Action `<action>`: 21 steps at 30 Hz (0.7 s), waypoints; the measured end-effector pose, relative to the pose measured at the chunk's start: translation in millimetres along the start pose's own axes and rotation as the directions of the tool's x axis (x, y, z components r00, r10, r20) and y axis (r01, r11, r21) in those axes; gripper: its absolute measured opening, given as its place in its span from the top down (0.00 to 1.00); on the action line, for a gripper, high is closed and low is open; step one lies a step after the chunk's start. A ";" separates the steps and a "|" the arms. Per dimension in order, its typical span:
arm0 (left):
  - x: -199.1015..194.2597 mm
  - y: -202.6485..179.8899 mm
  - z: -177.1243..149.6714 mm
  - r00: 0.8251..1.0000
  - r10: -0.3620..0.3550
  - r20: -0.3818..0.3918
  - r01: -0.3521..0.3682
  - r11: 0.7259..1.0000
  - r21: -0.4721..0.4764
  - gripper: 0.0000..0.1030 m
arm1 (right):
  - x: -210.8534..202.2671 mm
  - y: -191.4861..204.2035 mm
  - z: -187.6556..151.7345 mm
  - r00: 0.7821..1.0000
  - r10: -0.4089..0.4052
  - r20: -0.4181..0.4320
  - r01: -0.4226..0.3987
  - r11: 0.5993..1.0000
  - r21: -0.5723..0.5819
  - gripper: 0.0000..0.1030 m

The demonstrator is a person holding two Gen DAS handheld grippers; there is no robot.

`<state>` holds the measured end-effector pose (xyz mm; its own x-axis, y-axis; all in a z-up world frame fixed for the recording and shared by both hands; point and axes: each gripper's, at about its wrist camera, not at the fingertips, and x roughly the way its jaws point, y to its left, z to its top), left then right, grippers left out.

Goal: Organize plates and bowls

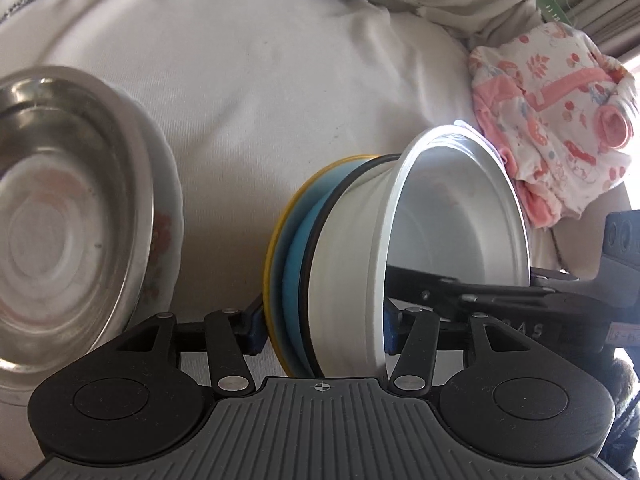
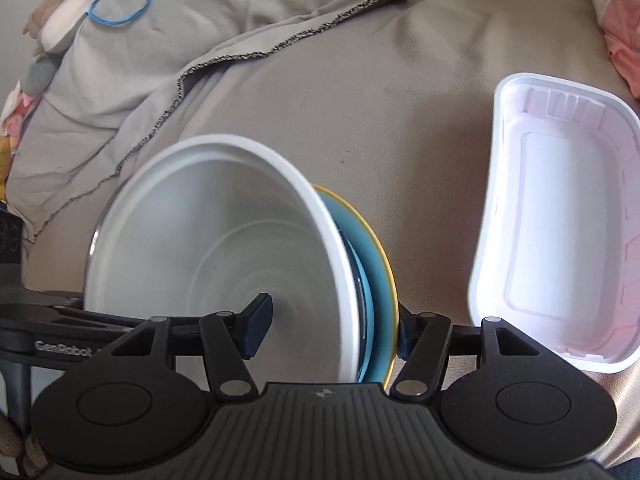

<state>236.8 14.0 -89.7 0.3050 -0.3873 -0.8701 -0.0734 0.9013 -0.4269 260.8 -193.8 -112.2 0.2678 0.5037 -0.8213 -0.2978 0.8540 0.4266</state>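
Both pairs of jaws straddle one stack: white bowl nested on the blue plate. Left gripper brackets it loosely; right gripper reaches inside the bowl and behind the plate, contact unclear. Left of the stack, a steel bowl sits in a floral plate; right, the empty white tray seems still unsorted.

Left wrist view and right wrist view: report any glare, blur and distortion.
Left wrist view: glare blows out the white bowl's far rim and the right edge; the steel bowl is blurred. Right wrist view: even light, the tray bent by fisheye.
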 end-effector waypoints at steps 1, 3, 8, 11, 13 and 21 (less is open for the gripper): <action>0.8 -0.5 0.1 1.000 0.009 0.000 -0.009 1.000 0.000 0.46 | 0.0 -0.3 -1.0 1.000 0.002 0.001 -0.002 1.000 -0.005 0.40; 1.4 -0.1 0.3 1.000 0.011 0.002 -0.011 1.000 -0.006 0.46 | 0.7 -1.8 -2.2 1.000 0.010 0.001 -0.010 1.000 0.000 0.41; 4.2 -1.8 1.3 1.000 0.026 0.006 -0.026 1.000 -0.007 0.45 | -0.5 -10.5 -7.3 0.999 0.052 -0.005 -0.051 0.998 0.037 0.42; 2.6 -1.0 0.4 1.000 0.025 0.006 -0.025 1.000 -0.010 0.45 | 0.1 -13.2 -9.0 0.997 0.076 -0.013 -0.075 0.996 0.055 0.44; 2.5 -0.4 -0.1 1.000 0.023 0.005 -0.023 1.000 -0.014 0.45 | 0.3 -12.9 -9.4 0.997 0.079 -0.010 -0.078 0.995 0.058 0.44; 2.3 -1.1 -0.7 1.000 0.024 0.008 -0.024 1.000 -0.013 0.46 | 3.2 -8.9 -7.3 0.997 0.072 -0.016 -0.071 0.996 0.049 0.44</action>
<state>236.9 12.0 -91.5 0.3105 -0.3638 -0.8782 -0.0934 0.9077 -0.4090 257.6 -200.7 -121.4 0.2306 0.5616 -0.7946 -0.2704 0.8214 0.5021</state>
